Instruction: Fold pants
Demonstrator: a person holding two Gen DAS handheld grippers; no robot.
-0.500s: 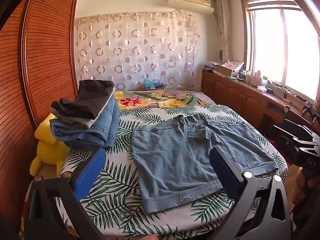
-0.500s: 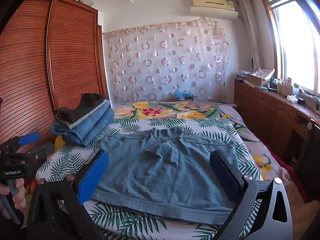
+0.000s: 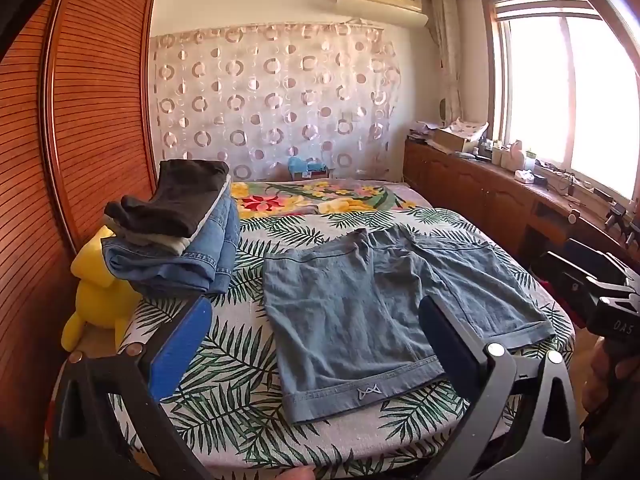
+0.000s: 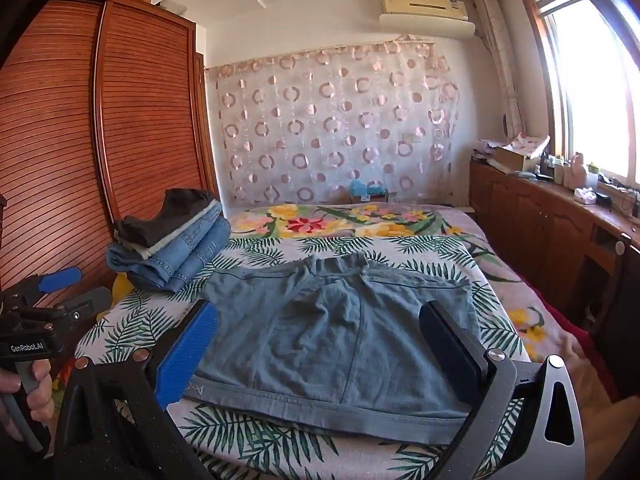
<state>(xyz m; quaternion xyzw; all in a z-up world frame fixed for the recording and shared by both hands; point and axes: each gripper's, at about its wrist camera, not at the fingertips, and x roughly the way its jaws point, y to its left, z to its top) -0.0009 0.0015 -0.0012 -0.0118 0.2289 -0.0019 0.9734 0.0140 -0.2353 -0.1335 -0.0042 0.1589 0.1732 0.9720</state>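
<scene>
Denim shorts (image 3: 384, 312) lie flat on the leaf-print bed (image 3: 232, 392), the wide-open left gripper (image 3: 312, 344) above their hem.

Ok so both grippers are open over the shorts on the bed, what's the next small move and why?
Probably lower the left gripper onto the near hem of the denim shorts and close on it. The shorts lie flat and unfolded on the leaf-print bedspread, both grippers' jaws stand wide and empty, and the right gripper hangs over the hem's other end. The folded stack sits clear, beside the shorts.

Bright daylight from the window (image 3: 560, 92) at right, panes blown out with glare, bed (image 4: 280, 248) evenly lit, sharp focus, strong fisheye bending, dark corner vignetting
</scene>
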